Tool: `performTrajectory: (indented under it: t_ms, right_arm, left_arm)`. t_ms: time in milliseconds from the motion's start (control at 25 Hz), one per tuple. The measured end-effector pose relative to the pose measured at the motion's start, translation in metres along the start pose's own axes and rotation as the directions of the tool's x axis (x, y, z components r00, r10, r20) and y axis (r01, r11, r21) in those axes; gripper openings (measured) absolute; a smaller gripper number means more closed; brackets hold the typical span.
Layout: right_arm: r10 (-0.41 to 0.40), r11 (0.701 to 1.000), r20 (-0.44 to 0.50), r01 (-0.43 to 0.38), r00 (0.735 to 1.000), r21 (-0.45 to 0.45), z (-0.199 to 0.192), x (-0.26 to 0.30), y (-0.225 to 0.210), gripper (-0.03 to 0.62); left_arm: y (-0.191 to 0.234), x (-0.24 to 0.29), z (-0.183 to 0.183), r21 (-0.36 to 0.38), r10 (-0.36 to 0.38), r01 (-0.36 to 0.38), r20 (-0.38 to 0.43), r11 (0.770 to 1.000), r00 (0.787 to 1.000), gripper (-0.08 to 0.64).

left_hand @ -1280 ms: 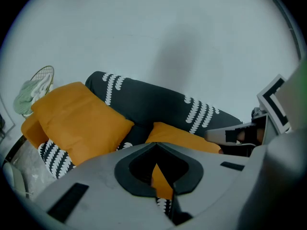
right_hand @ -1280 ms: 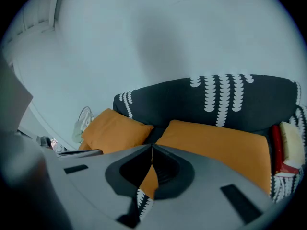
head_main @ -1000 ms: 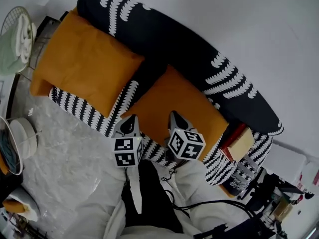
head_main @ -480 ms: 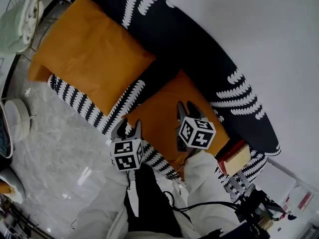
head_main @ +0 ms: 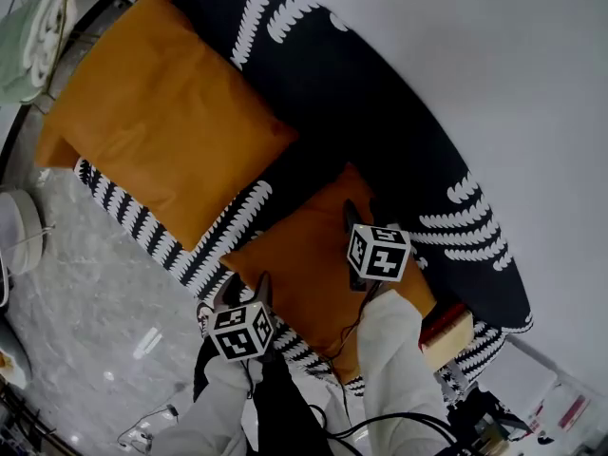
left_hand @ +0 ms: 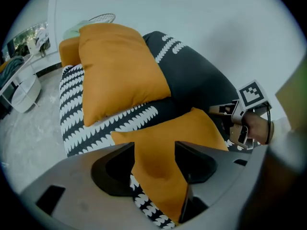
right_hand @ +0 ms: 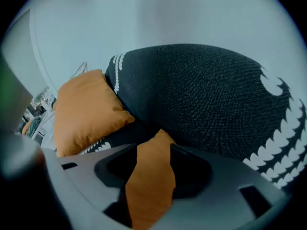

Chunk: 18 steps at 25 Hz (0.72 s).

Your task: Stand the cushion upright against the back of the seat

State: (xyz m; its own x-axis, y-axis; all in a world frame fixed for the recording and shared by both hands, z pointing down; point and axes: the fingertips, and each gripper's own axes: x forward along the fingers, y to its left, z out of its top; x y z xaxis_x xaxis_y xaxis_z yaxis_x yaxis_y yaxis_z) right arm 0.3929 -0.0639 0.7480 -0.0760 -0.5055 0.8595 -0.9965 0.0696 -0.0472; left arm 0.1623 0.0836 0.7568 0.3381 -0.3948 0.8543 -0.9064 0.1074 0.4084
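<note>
Lowered since a second ago: your left gripper, now at the front edge of the orange cushion, and your right gripper, near the sofa back. Fingers have just been opening, both pairs wide, cushion between them, unpinched. Cushion lies flat on the seat.

Two orange cushions, one black-and-white sofa, two grippers, i.e. left gripper and right gripper, each with one marker cube.
</note>
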Motion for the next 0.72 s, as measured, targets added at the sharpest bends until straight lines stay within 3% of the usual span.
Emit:
performTrajectory:
  t_ms: [240, 440, 560, 720]
  right_arm:
    - [0.003, 0.999, -0.072, -0.006, 0.997, -0.047, -0.023, 0.033, -0.009, 0.253]
    - [0.051, 0.999, -0.109, -0.051, 0.993, -0.003, -0.031, 0.050, -0.012, 0.247]
    - [0.070, 0.998, -0.132, -0.070, 0.989, 0.006, -0.034, 0.053, -0.013, 0.215]
    - [0.057, 0.997, -0.134, -0.064, 0.989, -0.047, -0.040, 0.049, -0.008, 0.134]
  left_arm:
    - [0.001, 0.028, -0.013, -0.040, 0.007, -0.008, -0.030, 0.999, 1.000, 0.241]
    - [0.000, 0.040, -0.012, -0.041, 0.012, -0.014, -0.051, 0.999, 0.999, 0.241]
    - [-0.003, 0.045, -0.015, -0.042, 0.003, -0.005, -0.059, 0.999, 0.998, 0.235]
    - [-0.008, 0.048, -0.019, -0.011, 0.000, -0.001, -0.072, 1.000, 0.997, 0.143]
